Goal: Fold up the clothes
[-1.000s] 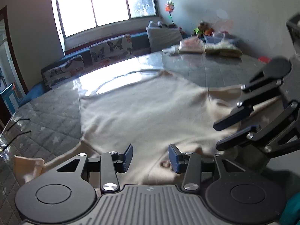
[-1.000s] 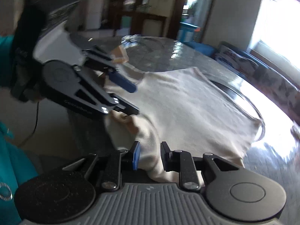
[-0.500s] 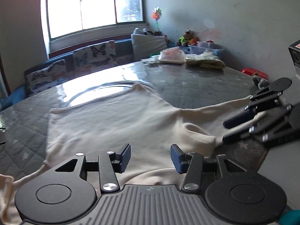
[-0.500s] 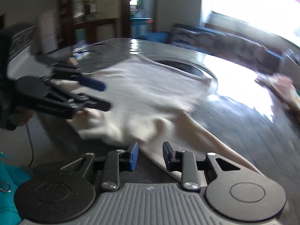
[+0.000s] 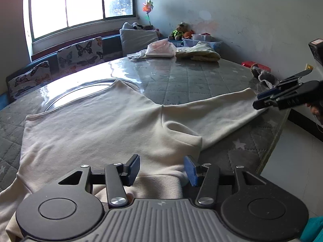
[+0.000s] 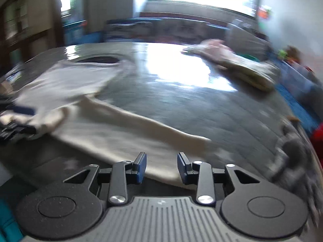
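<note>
A cream long-sleeved top (image 5: 97, 129) lies spread on the grey quilted table (image 5: 201, 80). One sleeve (image 5: 222, 111) stretches out to the right. My left gripper (image 5: 161, 169) is open and hovers over the top's near edge by the collar. My right gripper (image 6: 161, 166) is open just above the end of that sleeve (image 6: 141, 141); the right wrist view is blurred. The right gripper also shows in the left wrist view (image 5: 268, 100) at the sleeve's end. The left gripper shows blurred in the right wrist view (image 6: 18, 119).
Folded clothes and a bag (image 5: 161, 49) lie at the table's far side, beside a yellow-green pile (image 5: 197, 54). A grey cloth (image 5: 262, 76) and a red item (image 5: 255, 64) sit at the right rim. The table edge (image 5: 276, 137) drops off to the floor on the right.
My right gripper has swung out to the right along the sleeve, which now lies stretched out flat. My left gripper has stayed at the near edge.
</note>
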The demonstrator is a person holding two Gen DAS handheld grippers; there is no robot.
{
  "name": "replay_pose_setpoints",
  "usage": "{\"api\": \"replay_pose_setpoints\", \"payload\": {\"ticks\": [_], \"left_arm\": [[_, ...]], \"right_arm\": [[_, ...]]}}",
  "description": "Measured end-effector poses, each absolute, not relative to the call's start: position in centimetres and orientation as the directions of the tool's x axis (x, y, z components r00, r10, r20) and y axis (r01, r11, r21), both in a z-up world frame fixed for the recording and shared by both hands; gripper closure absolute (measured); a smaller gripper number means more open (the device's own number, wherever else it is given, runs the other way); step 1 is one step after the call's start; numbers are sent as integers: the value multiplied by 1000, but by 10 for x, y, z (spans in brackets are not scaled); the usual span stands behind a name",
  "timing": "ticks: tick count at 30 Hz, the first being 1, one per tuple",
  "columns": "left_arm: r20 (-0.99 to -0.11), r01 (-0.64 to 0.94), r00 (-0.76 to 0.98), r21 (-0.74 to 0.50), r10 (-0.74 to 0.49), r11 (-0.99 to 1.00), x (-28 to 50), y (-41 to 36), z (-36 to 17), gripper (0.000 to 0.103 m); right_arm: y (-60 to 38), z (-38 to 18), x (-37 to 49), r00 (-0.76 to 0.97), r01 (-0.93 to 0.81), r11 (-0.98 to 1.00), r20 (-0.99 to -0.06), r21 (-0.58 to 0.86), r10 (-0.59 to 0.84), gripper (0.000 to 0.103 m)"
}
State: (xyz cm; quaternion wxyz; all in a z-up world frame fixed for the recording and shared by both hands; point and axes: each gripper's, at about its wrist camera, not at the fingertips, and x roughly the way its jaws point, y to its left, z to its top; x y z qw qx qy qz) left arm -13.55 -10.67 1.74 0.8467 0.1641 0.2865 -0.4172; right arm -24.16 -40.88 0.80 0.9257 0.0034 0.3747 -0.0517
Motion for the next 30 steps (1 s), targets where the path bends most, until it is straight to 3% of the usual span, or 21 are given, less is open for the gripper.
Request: {"api": "replay_pose_setpoints", "payload": {"ticks": [3, 14, 15, 17, 30], "left_arm": [[-625, 806, 481, 40, -614, 591, -136, -109, 17, 51], [-634, 814, 471, 46, -613, 579, -138, -113, 14, 50], [-636, 815, 469, 46, -612, 577, -139, -114, 14, 49], [-639, 818, 465, 47, -613, 573, -140, -114, 13, 49], [-644, 827, 457, 55, -614, 559, -142, -113, 10, 48]], "right_arm": [[-423, 2, -246, 692, 180, 984, -708, -16, -138, 69], [-424, 3, -252, 687, 209, 977, -706, -33, -171, 71], [-424, 3, -252, 687, 207, 978, -707, -32, -169, 72], [-424, 5, -250, 686, 205, 978, -706, -43, -174, 92], [-426, 12, -216, 716, 192, 942, -617, -276, -326, 97]]}}
